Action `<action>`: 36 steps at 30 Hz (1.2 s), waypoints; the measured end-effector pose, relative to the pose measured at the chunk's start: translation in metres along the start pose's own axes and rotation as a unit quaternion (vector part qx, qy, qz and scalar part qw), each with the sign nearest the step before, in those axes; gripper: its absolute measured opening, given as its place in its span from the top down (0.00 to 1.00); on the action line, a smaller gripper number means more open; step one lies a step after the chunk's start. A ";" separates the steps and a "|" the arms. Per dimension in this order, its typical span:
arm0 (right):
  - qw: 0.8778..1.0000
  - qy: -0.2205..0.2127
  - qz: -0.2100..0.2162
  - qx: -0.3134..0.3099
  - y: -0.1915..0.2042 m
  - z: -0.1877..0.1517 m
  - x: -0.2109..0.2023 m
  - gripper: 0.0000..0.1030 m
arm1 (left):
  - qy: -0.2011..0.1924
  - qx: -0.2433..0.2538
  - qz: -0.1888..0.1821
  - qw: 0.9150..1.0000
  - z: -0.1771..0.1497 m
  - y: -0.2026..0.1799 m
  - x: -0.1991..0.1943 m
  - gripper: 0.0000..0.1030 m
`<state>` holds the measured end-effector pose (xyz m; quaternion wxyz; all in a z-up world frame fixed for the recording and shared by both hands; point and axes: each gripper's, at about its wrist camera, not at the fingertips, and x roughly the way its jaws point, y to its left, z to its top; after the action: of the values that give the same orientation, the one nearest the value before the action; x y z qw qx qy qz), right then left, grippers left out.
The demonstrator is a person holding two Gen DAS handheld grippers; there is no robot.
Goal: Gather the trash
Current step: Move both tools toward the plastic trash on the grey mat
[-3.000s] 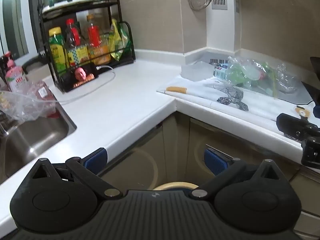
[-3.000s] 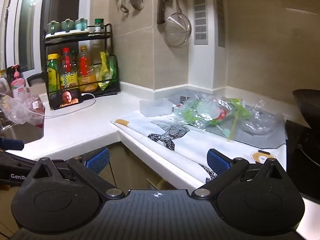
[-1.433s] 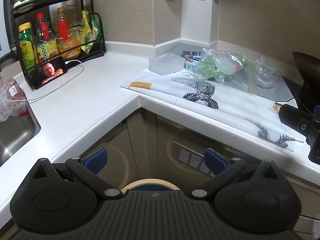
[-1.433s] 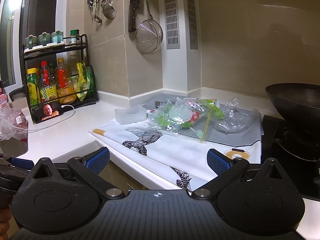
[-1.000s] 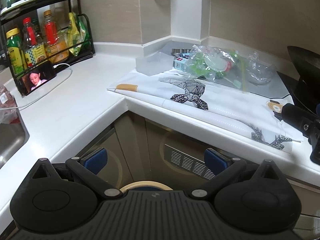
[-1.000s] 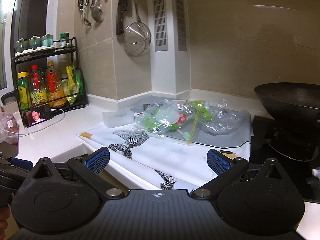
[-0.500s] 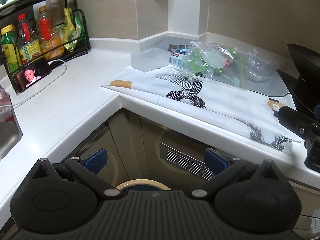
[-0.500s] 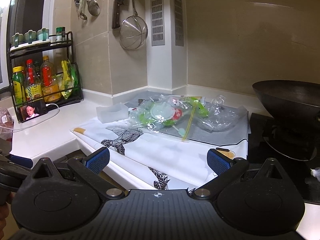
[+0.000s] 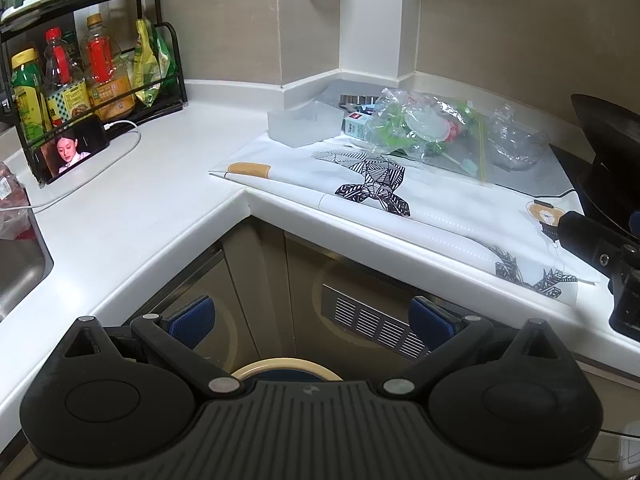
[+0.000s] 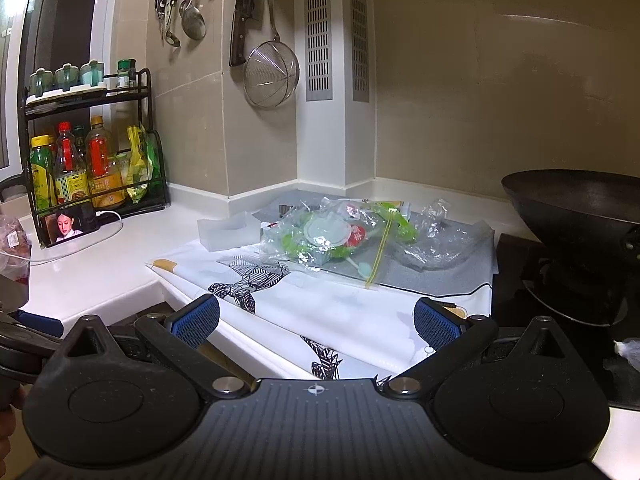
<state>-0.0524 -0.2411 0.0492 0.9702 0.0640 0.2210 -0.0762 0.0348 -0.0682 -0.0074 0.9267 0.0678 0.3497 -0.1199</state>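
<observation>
A heap of plastic trash lies at the back of the counter corner: a clear bag with green packaging, a crumpled clear wrapper to its right, and a small frosted plastic tray to its left. They rest on a white patterned mat. My left gripper is open, held below counter level in front of the cabinets. Wide open too, my right gripper hovers over the mat's near edge, short of the trash.
A black wok sits on the stove at the right. A spice rack with bottles and a phone stand at the back left. A sink lies at the far left. A round bin rim shows below the left gripper.
Both grippers have swung right and closer to the counter corner; the trash heap now looks larger and more central. Both grippers stay open and empty.
</observation>
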 end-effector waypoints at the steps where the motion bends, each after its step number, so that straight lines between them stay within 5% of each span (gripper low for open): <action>1: 1.000 0.000 0.000 0.000 0.000 0.000 0.000 0.00 | 0.000 0.000 0.000 1.000 0.000 0.000 0.000 0.00; 36: 1.000 0.010 0.005 0.008 -0.004 -0.003 0.009 0.00 | 0.009 0.006 0.008 1.000 -0.001 -0.001 0.006 0.00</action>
<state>-0.0463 -0.2451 0.0421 0.9679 0.0732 0.2294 -0.0724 0.0379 -0.0702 -0.0121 0.9240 0.0768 0.3567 -0.1143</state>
